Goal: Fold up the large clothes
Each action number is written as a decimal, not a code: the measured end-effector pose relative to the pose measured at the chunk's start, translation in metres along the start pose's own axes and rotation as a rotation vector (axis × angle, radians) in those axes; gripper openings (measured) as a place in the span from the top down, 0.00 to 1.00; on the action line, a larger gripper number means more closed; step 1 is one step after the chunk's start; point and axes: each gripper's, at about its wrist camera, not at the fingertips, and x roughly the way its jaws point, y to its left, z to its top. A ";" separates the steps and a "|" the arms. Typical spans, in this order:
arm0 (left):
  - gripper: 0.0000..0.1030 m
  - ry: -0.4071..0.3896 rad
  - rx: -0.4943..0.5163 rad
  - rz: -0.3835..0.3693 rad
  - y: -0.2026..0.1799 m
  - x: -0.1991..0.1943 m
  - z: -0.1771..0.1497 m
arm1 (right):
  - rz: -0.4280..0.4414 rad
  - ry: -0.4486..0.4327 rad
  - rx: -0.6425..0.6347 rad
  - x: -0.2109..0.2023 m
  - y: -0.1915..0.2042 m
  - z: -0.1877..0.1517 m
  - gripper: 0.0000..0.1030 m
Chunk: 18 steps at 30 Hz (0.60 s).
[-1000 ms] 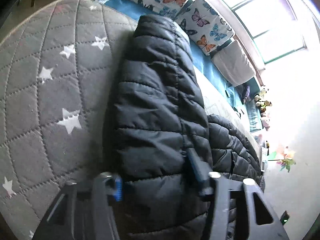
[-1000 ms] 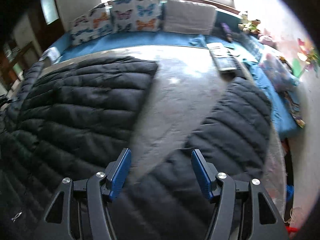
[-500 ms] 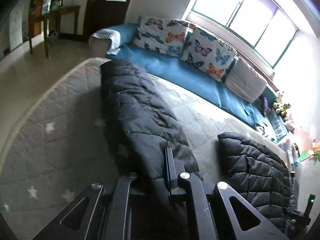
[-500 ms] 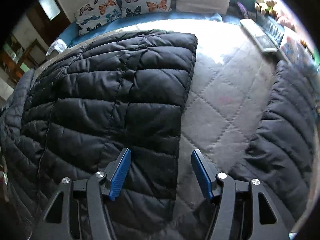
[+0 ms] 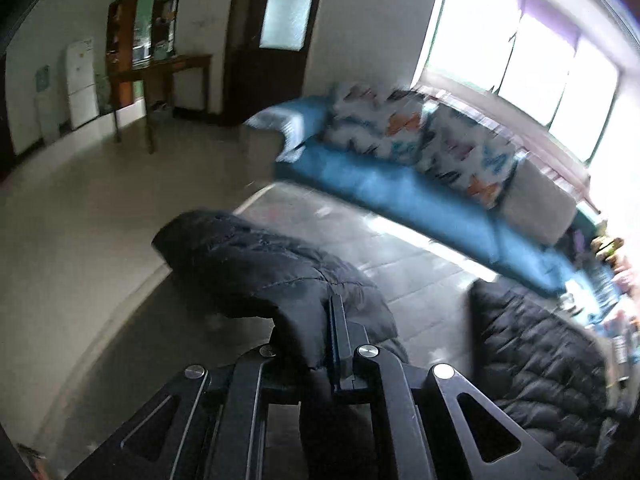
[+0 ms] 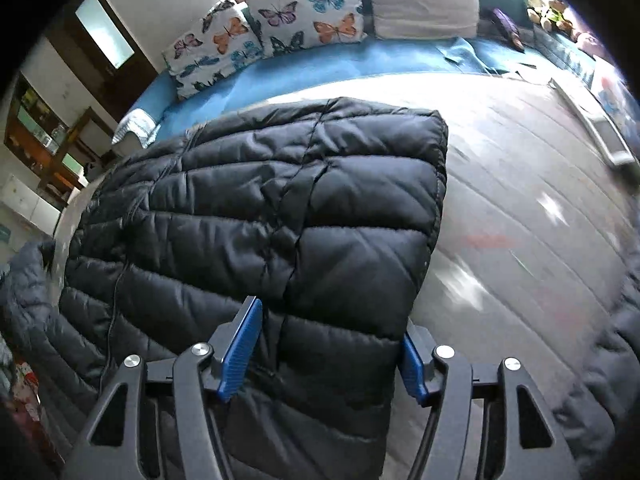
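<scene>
A black quilted puffer jacket (image 6: 280, 208) lies spread on a grey star-patterned quilted mat (image 6: 520, 200). My right gripper (image 6: 328, 332) hangs open low over the jacket's near right edge, and the fabric runs between its blue pads (image 6: 240, 344) without being squeezed. In the left wrist view my left gripper (image 5: 334, 320) is shut on a fold of the jacket's long side part (image 5: 260, 264), which is raised off the mat (image 5: 400, 264) and droops away to the left. Another black quilted section (image 5: 532, 352) lies at the right.
A blue sofa (image 6: 340, 64) with butterfly cushions (image 6: 304, 8) and a white cushion (image 6: 420, 0) borders the mat's far side. A flat grey device (image 6: 600, 132) lies at the far right. Bare floor, a wooden table (image 5: 160, 76) and a dark door (image 5: 272, 52) are to the left.
My left gripper closed on the jacket's side part and lifted it, its view swinging up toward the room. The right gripper travelled from the bare mat onto the jacket's body, staying open.
</scene>
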 end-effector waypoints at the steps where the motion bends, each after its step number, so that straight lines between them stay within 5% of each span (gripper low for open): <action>1: 0.88 0.032 -0.001 0.012 0.008 0.006 -0.002 | -0.019 0.010 -0.024 0.004 0.008 0.005 0.31; 7: 0.82 0.142 0.013 0.031 0.040 0.020 -0.020 | -0.102 0.037 -0.126 -0.028 0.025 -0.008 0.31; 14: 0.70 0.168 0.027 -0.023 0.031 -0.002 -0.022 | -0.025 0.124 -0.329 -0.086 0.064 -0.095 0.31; 18: 0.44 0.140 0.102 -0.001 0.020 -0.030 -0.027 | -0.031 0.166 -0.506 -0.102 0.094 -0.151 0.31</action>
